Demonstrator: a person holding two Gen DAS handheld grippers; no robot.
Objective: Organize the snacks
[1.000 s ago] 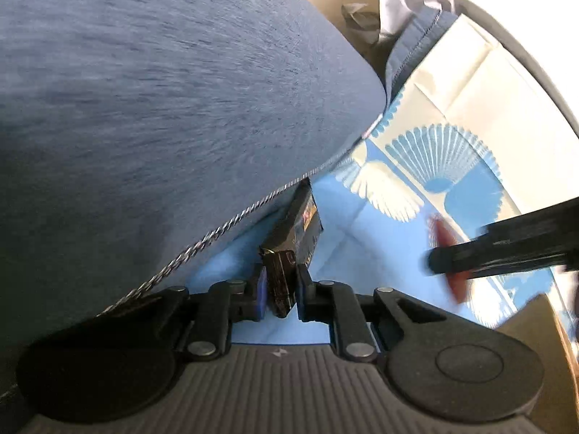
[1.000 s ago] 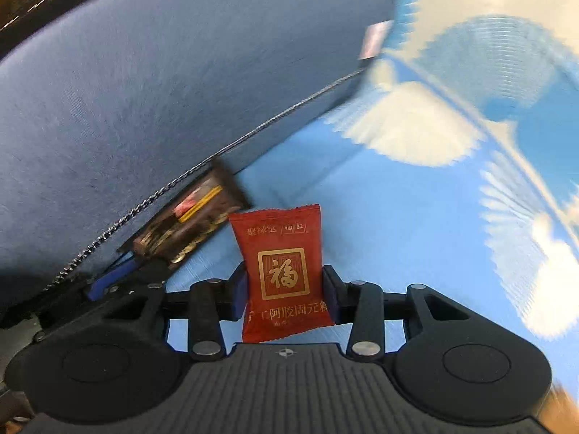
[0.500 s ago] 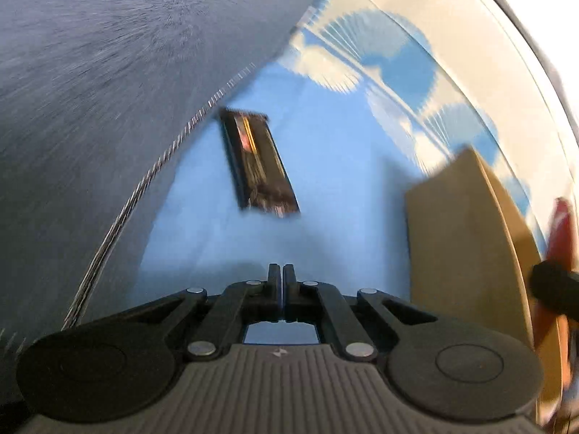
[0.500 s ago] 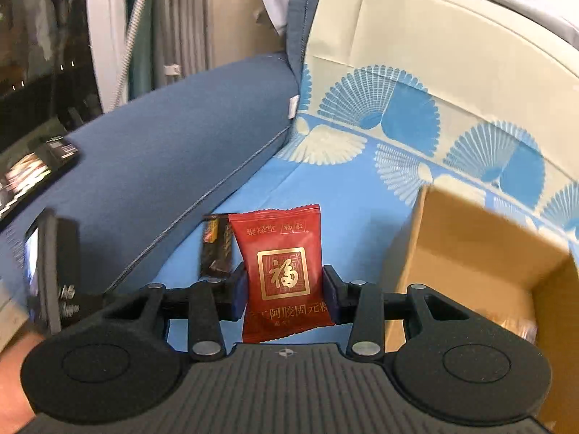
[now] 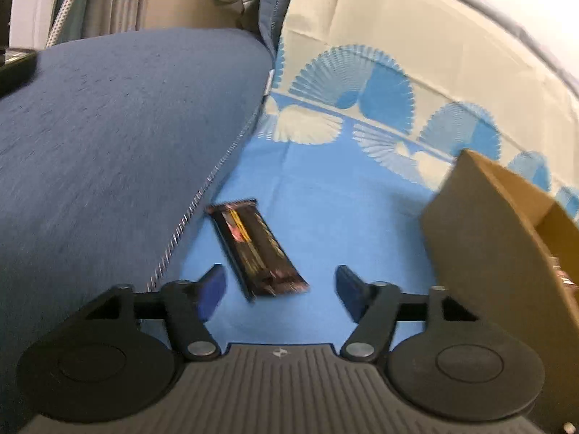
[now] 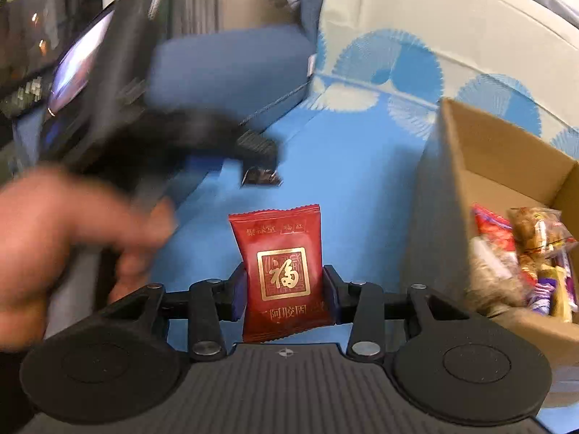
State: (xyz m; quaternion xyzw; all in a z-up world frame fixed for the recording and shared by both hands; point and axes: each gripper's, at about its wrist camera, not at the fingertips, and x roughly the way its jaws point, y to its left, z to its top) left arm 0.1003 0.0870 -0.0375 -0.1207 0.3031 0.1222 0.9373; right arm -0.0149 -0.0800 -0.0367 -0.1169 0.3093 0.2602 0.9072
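**Red packet clamped in right tool, dark bar loose on the cover**

Red snack packet [image 6: 280, 271] sits upright between the right tool [image 6: 284, 294] fingers, both blue pads pressed on its sides, gold square emblem facing the camera. Right tool is closed on it, hovering over the blue patterned cover [image 6: 354, 188].

Left tool [image 5: 280, 289] fingers stand wide apart, nothing between them. Dark snack bar [image 5: 257, 249] lies flat on the blue cover [image 5: 325, 209], just ahead of the left tool, its near end reaching in between the two fingertips but not touching either. Bar runs diagonally, far end pointing up-left toward the piped edge of the dark blue cushion [image 5: 119, 144], which fills the left of that tool's view.

Cardboard box [image 5: 488, 224] stands to the right of the left tool, near wall facing it. In the right wrist view the same cardboard box [image 6: 466, 166] is ahead-right of the right tool, open on top, with mixed wrapped snacks [image 6: 524, 260] piled inside.

Left hand [image 6: 72, 238] with the left tool's body shows blurred at the left of the right wrist view; only the end of the dark bar [image 6: 262, 177] peeks out beyond it.
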